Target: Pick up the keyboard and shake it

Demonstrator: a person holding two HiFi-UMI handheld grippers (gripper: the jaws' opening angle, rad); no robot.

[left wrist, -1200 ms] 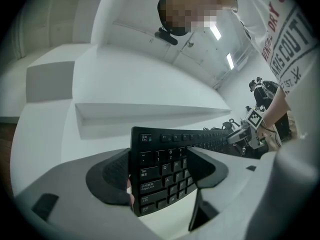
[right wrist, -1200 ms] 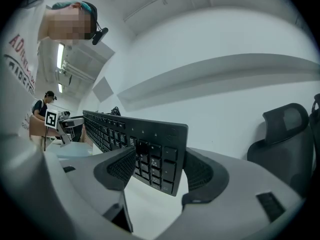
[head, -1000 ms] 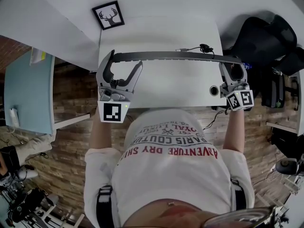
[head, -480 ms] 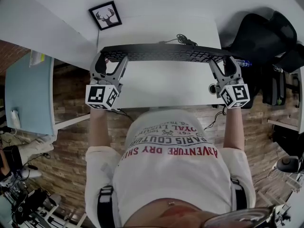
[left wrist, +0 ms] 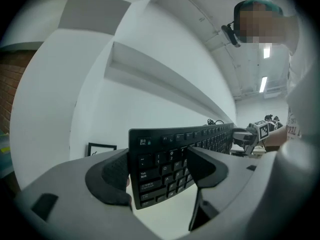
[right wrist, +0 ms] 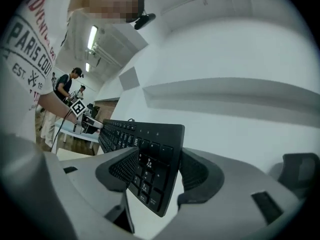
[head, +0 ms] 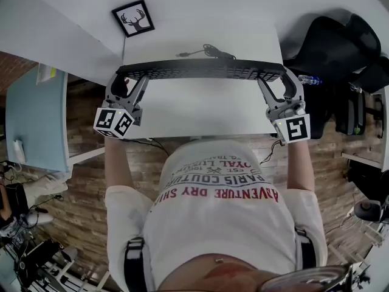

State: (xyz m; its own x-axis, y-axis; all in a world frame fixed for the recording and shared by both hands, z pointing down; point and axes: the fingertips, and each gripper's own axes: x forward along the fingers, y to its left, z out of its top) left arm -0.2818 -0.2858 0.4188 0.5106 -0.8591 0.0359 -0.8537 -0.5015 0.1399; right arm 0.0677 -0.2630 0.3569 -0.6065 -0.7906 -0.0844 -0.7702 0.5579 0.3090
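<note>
A black keyboard (head: 200, 69) hangs in the air above the white desk (head: 200, 111), held by both ends, its key face turned partly up toward the head view. My left gripper (head: 129, 79) is shut on its left end; in the left gripper view the pads clamp the keyboard (left wrist: 167, 156) front and back by the Esc corner. My right gripper (head: 278, 81) holds the right end. In the right gripper view the keyboard (right wrist: 150, 151) sits between the jaws, which are closing tighter on the numpad end. Its cable (head: 209, 52) trails onto the desk behind.
A framed deer picture (head: 132, 18) leans at the desk's far left corner. A black office chair (head: 331, 47) stands right of the desk, a light blue table (head: 33, 117) to the left. The white wall rises directly behind the desk.
The keyboard has tipped from edge-on so its keys now show, and has come closer to the head camera. Both grippers moved outward and toward the person with it.
</note>
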